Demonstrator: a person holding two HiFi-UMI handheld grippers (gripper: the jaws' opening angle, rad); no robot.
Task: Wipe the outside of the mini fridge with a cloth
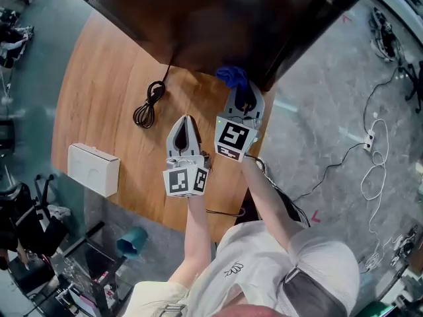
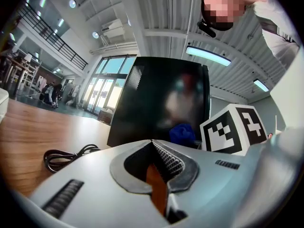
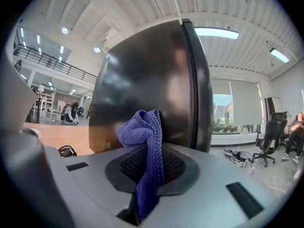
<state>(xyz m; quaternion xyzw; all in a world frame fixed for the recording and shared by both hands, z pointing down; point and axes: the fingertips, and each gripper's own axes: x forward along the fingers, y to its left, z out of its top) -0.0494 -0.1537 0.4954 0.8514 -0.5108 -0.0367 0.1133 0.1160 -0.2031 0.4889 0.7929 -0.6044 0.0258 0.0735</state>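
- A white box [image 1: 94, 169] sits at the table's [image 1: 99, 78] 8 o'clock edge, well apart from everything else.
- A coiled black cable [image 1: 149, 104] lies on the wood at 10 o'clock from my left tongs. Its lead runs up toward the fridge.
- My left tongs [image 1: 186, 121] hang over the middle of the table and point to 12 o'clock. In their own view the jaws meet at the tips [image 2: 153, 144] with nothing between them. Bare wood shows through the gap behind the tips.
- My right tongs [image 1: 242, 90] are just beside them at 2 o'clock, a little farther forward. Their jaws are clamped on the blue cloth [image 1: 231, 76].
- In the right gripper view the cloth [image 3: 142, 127] bunches up out of the jaws [image 3: 149, 160]. It sits low on the fridge's dark side panel [image 3: 152, 75], near the door seam. I can't tell whether it is touching the panel or just short of it.
- The fridge [image 1: 218, 18] fills the table's 12 o'clock end.
- White cables [image 1: 373, 170] trail over the floor at 3 o'clock.
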